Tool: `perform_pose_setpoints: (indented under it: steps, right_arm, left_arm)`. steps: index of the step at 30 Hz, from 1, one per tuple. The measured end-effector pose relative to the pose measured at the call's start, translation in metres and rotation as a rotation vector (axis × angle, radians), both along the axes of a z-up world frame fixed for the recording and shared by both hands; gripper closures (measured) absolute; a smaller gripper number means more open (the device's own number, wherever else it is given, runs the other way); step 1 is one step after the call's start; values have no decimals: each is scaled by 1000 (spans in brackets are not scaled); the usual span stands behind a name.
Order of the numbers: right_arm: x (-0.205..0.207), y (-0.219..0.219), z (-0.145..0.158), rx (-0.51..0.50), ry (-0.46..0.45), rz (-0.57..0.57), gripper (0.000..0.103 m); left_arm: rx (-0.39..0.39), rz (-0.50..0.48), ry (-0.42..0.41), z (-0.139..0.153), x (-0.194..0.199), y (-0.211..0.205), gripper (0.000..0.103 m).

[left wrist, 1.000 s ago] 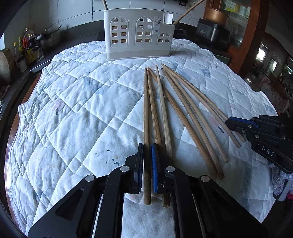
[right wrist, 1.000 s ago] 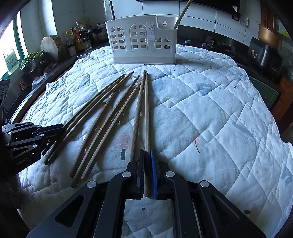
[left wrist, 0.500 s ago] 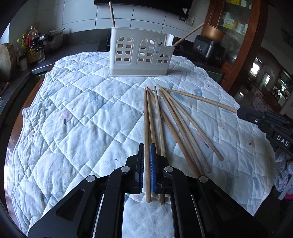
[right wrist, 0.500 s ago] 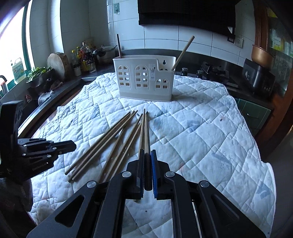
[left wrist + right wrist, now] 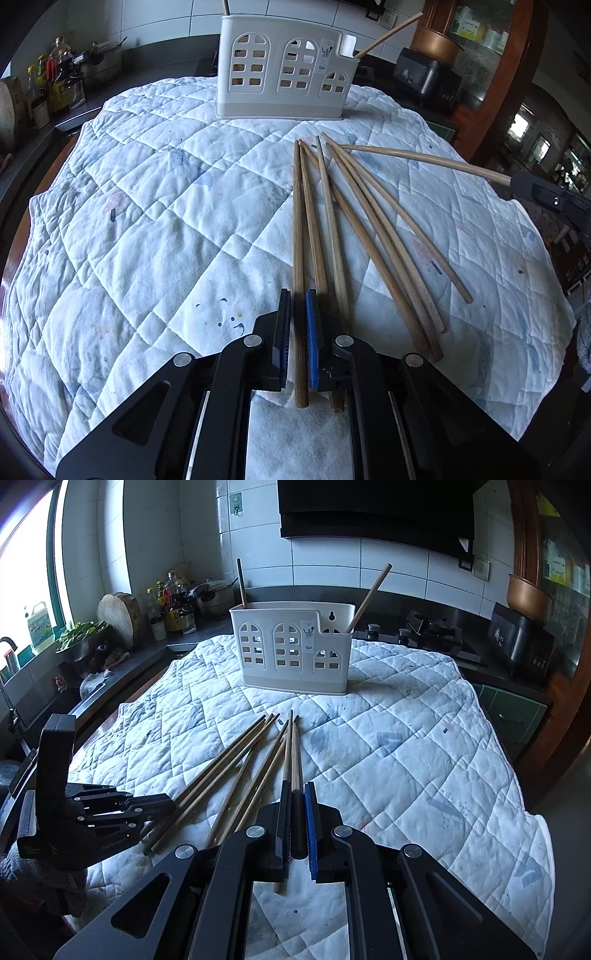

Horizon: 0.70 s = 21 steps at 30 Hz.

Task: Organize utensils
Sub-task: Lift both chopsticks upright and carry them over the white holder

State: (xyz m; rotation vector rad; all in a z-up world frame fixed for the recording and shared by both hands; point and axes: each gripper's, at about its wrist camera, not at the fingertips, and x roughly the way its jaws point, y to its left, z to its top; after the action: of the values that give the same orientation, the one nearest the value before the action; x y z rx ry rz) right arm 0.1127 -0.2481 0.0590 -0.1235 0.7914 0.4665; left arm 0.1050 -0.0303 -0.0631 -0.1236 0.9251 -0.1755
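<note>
My left gripper [image 5: 297, 332] is matte black plastic, with angular arms that have triangular cut-outs and round silver screws at the joints. One finger has a black ribbed pad, the other a blue pad. My right gripper [image 5: 295, 823] is built the same: black arms, silver screws, one black pad and one blue pad [image 5: 311, 834].

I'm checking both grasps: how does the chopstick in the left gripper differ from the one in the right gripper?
The left gripper closes around a chopstick lying flat on the quilt among the others. The right gripper has its chopstick lifted off the quilt, angled away from the fan. Both are plain wooden sticks, held at the thick end.
</note>
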Motion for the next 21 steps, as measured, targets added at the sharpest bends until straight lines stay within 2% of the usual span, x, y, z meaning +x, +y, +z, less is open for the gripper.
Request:
perform_pose_setpoints:
  steps: [7,10,21]
  right_arm:
    - [4,4,6,2,-11,3,96]
    - [5,5,11,5,-14,4,96]
    - [17,13,54,39,-67,36,96]
  left_arm:
    - [33,9,-3,-2,4,-5,96]
    - [24,16,-14,2,3,-4,97]
    - [-42,33,-147,57,1,21,98]
